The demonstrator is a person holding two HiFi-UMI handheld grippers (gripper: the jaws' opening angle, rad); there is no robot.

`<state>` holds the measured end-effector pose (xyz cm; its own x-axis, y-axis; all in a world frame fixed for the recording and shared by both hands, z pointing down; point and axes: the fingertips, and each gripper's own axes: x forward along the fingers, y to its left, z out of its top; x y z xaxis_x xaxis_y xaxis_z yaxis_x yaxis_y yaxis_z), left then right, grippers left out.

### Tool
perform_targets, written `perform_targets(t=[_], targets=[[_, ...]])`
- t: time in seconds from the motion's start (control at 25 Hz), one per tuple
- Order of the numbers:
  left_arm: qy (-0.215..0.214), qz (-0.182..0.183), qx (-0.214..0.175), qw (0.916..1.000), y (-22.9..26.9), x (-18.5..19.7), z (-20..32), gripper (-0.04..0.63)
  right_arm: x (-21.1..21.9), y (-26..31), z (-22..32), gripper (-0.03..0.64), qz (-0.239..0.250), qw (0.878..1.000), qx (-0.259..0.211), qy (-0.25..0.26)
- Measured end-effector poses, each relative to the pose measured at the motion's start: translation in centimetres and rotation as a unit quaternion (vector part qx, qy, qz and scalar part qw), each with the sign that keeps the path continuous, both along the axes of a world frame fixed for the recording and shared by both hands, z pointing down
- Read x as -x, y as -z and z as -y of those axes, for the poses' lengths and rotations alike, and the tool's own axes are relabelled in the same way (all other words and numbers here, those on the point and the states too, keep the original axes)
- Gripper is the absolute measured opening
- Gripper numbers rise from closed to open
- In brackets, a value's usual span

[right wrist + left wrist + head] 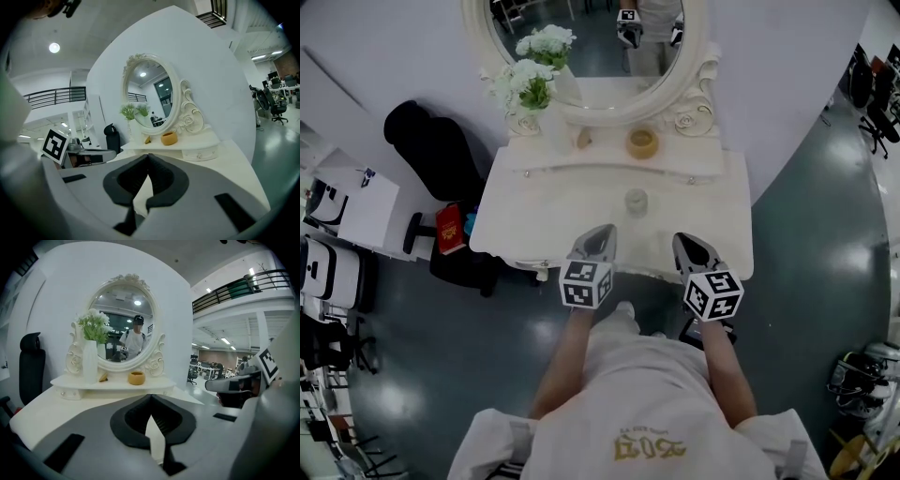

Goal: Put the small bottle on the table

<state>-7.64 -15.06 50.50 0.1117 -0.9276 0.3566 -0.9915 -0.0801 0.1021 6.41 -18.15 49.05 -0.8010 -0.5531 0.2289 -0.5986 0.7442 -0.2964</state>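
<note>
A small pale bottle [636, 201] stands upright in the middle of the white dressing table [534, 220], free of both grippers. My left gripper [606, 230] hovers at the table's front edge, left of and nearer than the bottle. Its jaws are shut and empty in the left gripper view [151, 395]. My right gripper [681, 238] is held at the same edge, right of the bottle, also shut with nothing in it [148, 154]. Neither gripper view shows the bottle.
An oval mirror [581, 37] rises behind a raised back shelf holding a white vase of flowers [528, 94] and a round yellow pot [642, 142]. A black chair [431, 150] and a red box [450, 228] are left of the table.
</note>
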Motion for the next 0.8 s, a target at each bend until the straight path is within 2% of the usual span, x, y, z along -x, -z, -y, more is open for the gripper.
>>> perform_targets(t=[0.28, 0.8], targets=[[-0.006, 0.002, 0.000, 1.0000, 0.1, -0.9, -0.6, 0.015, -0.7, -0.1, -0.6, 0.012, 0.016, 1.000, 0.014, -0.001], [-0.009, -0.004, 0.004, 0.9999, -0.6, -1.3, -1.4, 0.015, -0.7, -0.7, -1.3, 0.012, -0.002, 1.000, 0.015, 0.004]])
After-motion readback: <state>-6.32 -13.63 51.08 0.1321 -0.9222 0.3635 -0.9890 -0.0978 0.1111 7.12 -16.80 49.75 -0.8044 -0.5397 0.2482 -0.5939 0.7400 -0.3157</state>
